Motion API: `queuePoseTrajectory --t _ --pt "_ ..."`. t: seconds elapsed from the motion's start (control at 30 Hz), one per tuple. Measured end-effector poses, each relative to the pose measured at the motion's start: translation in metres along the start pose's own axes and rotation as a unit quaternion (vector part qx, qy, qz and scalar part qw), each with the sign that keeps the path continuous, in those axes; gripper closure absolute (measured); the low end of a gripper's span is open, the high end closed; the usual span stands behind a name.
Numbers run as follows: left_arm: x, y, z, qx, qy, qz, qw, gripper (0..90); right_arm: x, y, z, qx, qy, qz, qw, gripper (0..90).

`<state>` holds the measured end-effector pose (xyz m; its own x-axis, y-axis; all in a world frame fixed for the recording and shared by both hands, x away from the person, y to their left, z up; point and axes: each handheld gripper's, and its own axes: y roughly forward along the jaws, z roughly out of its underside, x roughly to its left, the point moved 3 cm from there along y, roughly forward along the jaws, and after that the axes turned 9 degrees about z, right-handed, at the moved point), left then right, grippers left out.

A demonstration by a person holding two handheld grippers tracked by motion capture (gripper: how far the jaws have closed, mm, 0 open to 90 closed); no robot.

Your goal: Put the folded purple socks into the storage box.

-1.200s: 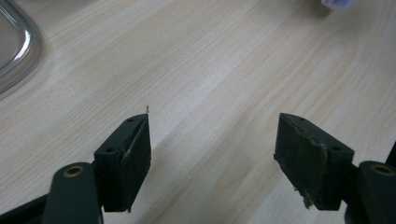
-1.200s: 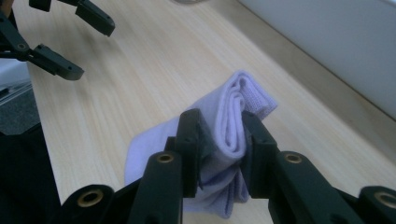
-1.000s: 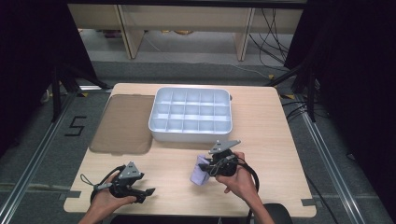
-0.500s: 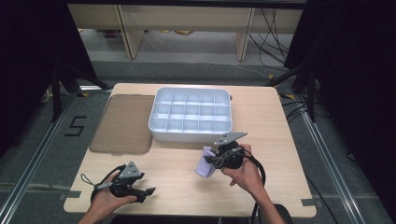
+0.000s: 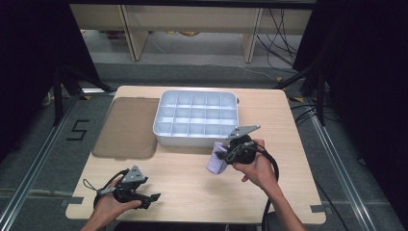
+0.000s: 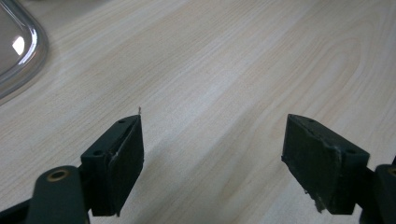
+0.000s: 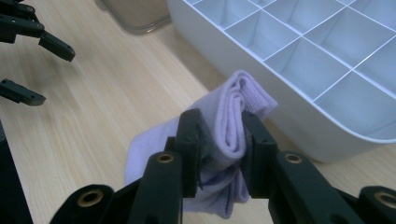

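Currently held: one folded lilac sock [image 7: 233, 126], pinched between the pads of my right gripper [image 7: 219, 135], lifted off the table [image 5: 192, 178] and hanging just short of the near wall of the white divided tray [image 5: 192, 139]; the fold is clamped across its middle, presumably so the bundle stays rolled for dropping into a compartment; the loose toe end droops below the jaws. My left gripper [image 6: 212, 154]: jaws spread wide, having just opened further, nothing between them, only bare wood; it rests low at the near left corner [image 5: 127, 190], apparently parked clear of the working hand. Beside the tray, on its left: a smoky translucent lid [image 5: 127, 127], lying flat, set aside so the compartments stay open. Hard to make out: which cell the sock is meant for; the far compartments run past the edge of the right gripper view; the sock's lower end sits behind my own jaws.
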<state>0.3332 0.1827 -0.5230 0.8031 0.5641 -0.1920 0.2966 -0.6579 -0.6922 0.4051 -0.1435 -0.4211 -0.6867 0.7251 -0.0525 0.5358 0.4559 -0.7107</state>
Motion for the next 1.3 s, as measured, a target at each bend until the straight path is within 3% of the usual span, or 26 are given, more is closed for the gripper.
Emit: queuePoseTrajectory --t 0.07,0.13,0.23,0.4,0.5,0.8,0.87,0.9,1.0,1.03,1.07,1.2,1.3 --pt "-0.002 0.001 0.000 0.000 -0.008 0.004 1.0000 20.3 -0.003 -0.001 -0.003 -0.001 -0.011 -0.005 0.9999 72.4" --pt "-0.001 0.000 0.000 0.004 0.003 0.003 1.0000 20.3 -0.006 -0.003 -0.005 -0.001 -0.008 0.000 1.0000 72.4" --pt "-0.001 0.000 0.000 0.003 0.003 0.003 1.0000 20.3 -0.011 -0.007 -0.010 0.004 0.000 0.007 1.0000 72.4" --pt "-0.001 0.001 0.001 0.004 -0.004 -0.002 1.0000 20.1 -0.023 -0.008 -0.017 -0.002 -0.013 0.011 0.9998 72.4" --pt "-0.001 0.000 0.000 0.005 0.004 0.001 1.0000 20.1 -0.025 -0.008 -0.019 0.002 0.000 0.014 0.9999 72.4" --pt "-0.002 0.000 0.000 0.006 0.003 -0.001 1.0000 20.1 -0.032 -0.011 -0.028 0.005 0.000 0.020 0.9998 72.4" --pt "-0.001 0.000 0.000 0.008 0.004 -0.005 0.9999 20.1 -0.033 -0.009 -0.031 -0.006 -0.006 0.025 0.9997 72.4" --pt "-0.001 0.000 0.000 0.008 0.004 -0.005 0.9999 20.2 -0.034 -0.013 -0.032 0.010 -0.004 0.024 0.9996 72.4" --pt "-0.001 0.000 0.000 0.008 0.005 -0.004 0.9999 20.2 -0.035 -0.010 -0.035 -0.002 -0.001 0.031 0.9995 72.4" --pt "-0.001 0.000 0.000 0.008 0.004 -0.004 1.0000 20.2 -0.036 -0.013 -0.036 0.012 0.003 0.025 0.9996 72.4" --pt "-0.001 0.001 0.000 0.009 0.006 -0.008 0.9999 20.2 -0.037 -0.012 -0.037 0.003 -0.001 0.032 0.9995 72.4" --pt "-0.003 0.002 0.000 0.004 -0.006 0.003 1.0000 20.2 -0.044 -0.013 -0.042 0.006 -0.009 0.038 0.9992 72.4" --pt "-0.003 0.002 0.000 0.010 0.007 0.004 0.9999 20.3 -0.048 -0.011 -0.046 0.001 -0.002 0.045 0.9990 72.4"
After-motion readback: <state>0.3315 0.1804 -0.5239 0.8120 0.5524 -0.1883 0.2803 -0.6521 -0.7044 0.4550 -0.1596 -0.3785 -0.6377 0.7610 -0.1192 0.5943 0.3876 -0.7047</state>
